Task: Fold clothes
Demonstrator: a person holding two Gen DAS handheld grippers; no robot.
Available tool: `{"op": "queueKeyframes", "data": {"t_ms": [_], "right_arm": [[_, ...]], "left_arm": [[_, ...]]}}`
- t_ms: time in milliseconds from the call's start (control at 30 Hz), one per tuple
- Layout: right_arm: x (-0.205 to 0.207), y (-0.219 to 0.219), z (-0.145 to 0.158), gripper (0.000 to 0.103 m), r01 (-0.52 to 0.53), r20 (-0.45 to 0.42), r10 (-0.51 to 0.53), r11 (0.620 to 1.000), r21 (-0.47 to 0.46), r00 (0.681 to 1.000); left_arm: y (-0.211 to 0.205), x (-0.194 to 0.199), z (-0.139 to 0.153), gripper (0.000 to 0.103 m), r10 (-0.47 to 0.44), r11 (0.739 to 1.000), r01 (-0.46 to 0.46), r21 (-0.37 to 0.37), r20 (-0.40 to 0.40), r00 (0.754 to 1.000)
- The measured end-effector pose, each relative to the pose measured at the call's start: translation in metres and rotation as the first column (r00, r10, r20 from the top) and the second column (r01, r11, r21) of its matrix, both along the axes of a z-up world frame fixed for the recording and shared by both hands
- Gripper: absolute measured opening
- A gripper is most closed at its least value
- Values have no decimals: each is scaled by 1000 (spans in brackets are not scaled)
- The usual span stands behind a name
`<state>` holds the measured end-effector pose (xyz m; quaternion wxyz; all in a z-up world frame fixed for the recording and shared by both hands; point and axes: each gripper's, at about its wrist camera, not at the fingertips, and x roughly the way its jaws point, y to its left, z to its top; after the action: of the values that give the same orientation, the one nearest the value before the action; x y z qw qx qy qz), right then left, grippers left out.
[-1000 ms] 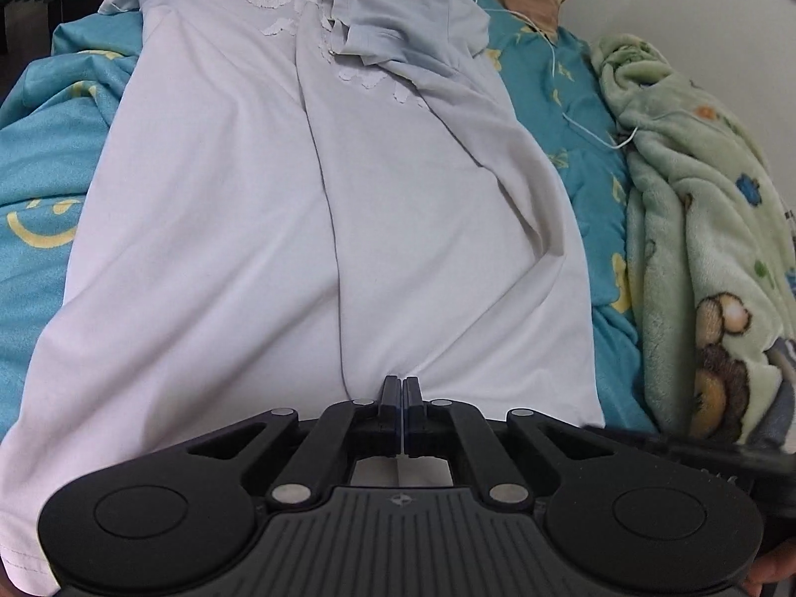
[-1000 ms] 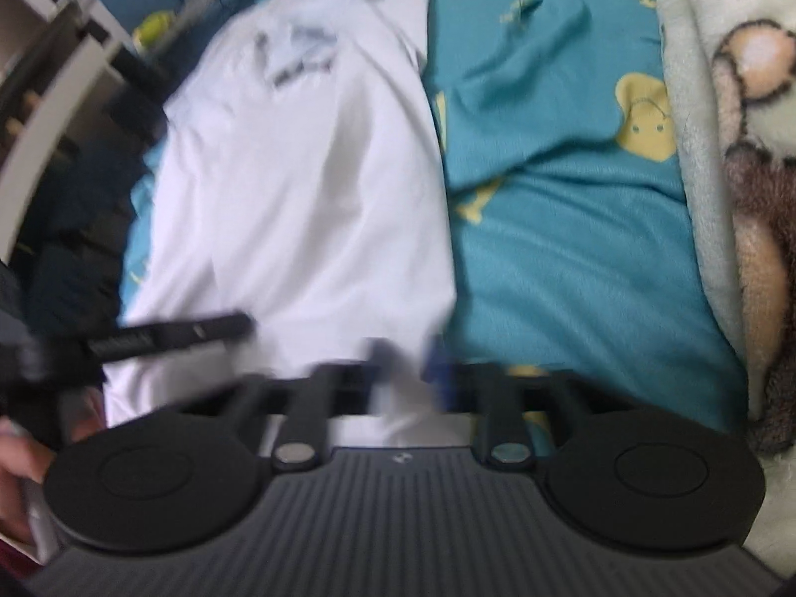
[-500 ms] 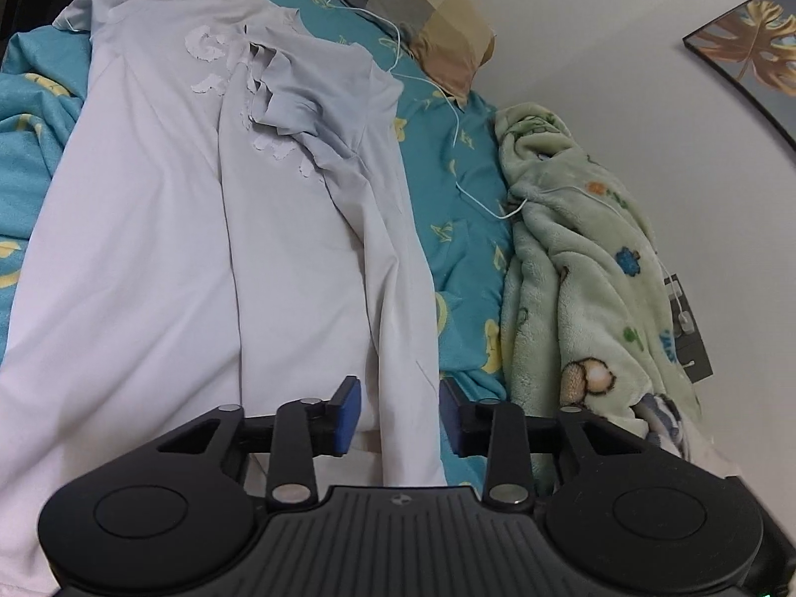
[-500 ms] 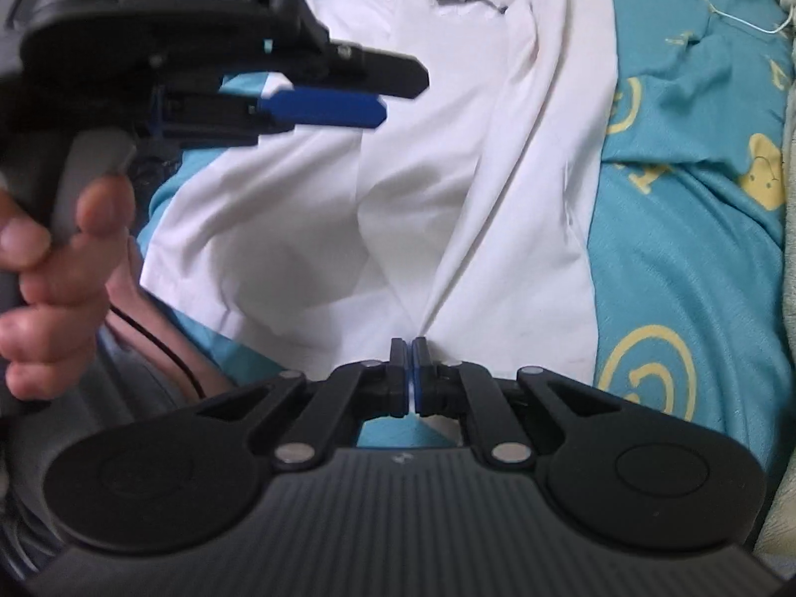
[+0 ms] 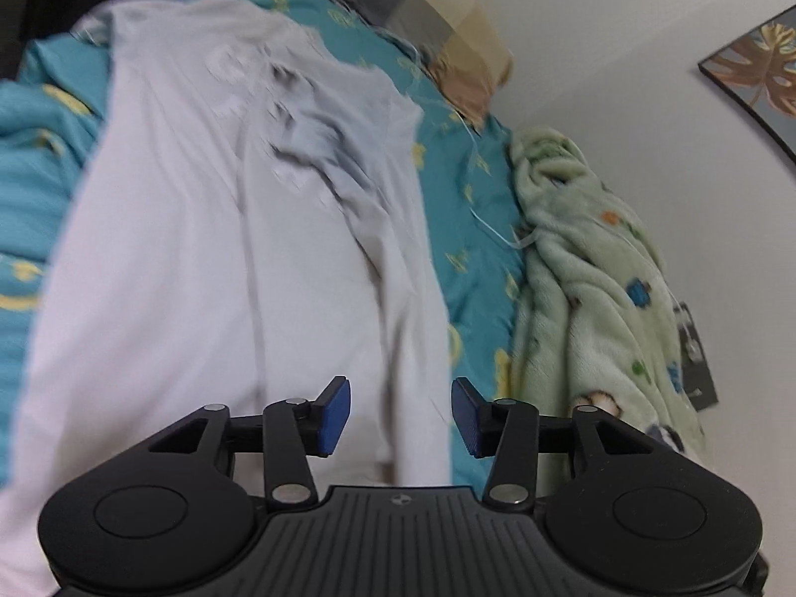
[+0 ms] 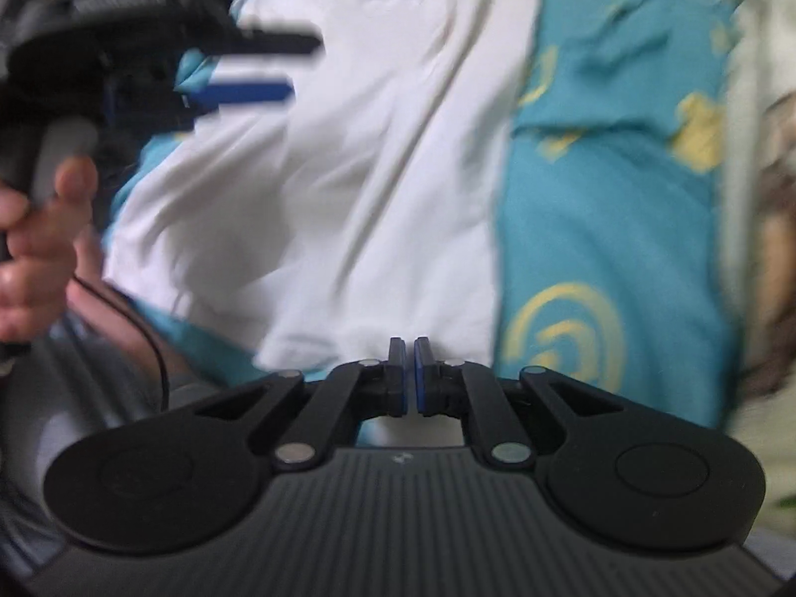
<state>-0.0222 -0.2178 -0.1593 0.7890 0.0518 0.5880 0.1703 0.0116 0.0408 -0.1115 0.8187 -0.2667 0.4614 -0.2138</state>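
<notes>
A white T-shirt (image 5: 209, 258) lies lengthwise on a teal bedsheet (image 5: 477, 248), its right side folded in over the middle. My left gripper (image 5: 400, 415) is open and empty above the shirt's near right hem. In the right wrist view the shirt (image 6: 348, 174) fills the middle. My right gripper (image 6: 409, 373) has its jaws almost closed with a thin gap, just in front of the shirt's hem; whether cloth is pinched is unclear. The left gripper (image 6: 239, 67) also shows there, held in a hand at the upper left.
A green fleece blanket (image 5: 607, 298) with bear prints lies along the bed's right side by the wall. A plaid pillow (image 5: 423, 25) is at the head. A thin white cable (image 5: 482, 199) runs over the sheet. A framed picture (image 5: 761, 74) hangs on the wall.
My left gripper let go of the shirt hem, opened wide and lifted away to the right. My right gripper closed at the near hem, then drew back slightly.
</notes>
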Motion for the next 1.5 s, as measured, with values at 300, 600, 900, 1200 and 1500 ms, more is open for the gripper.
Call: {"op": "queueKeyframes", "data": {"t_ms": [300,600,900,1200,1500], "right_arm": [[3,43,19,7,-155,27,153,974,165,988],[85,7,20,7,59,327,-116,982,178,938],[125,-5,-17,7,148,324,-229,955,258,918],[147,-12,-38,7,182,279,-263,941,285,924],[143,-14,-29,7,223,306,-311,930,291,900]], "left_arm": [[117,42,33,66,299,947,-302,-105,-52,953],[204,159,-29,72,552,778,-592,-212,-218,804],[229,272,-83,72,596,738,-629,-243,-201,777],[231,345,-123,71,588,737,-606,-300,-159,793],[201,371,-87,8,515,856,-516,21,25,857]]}}
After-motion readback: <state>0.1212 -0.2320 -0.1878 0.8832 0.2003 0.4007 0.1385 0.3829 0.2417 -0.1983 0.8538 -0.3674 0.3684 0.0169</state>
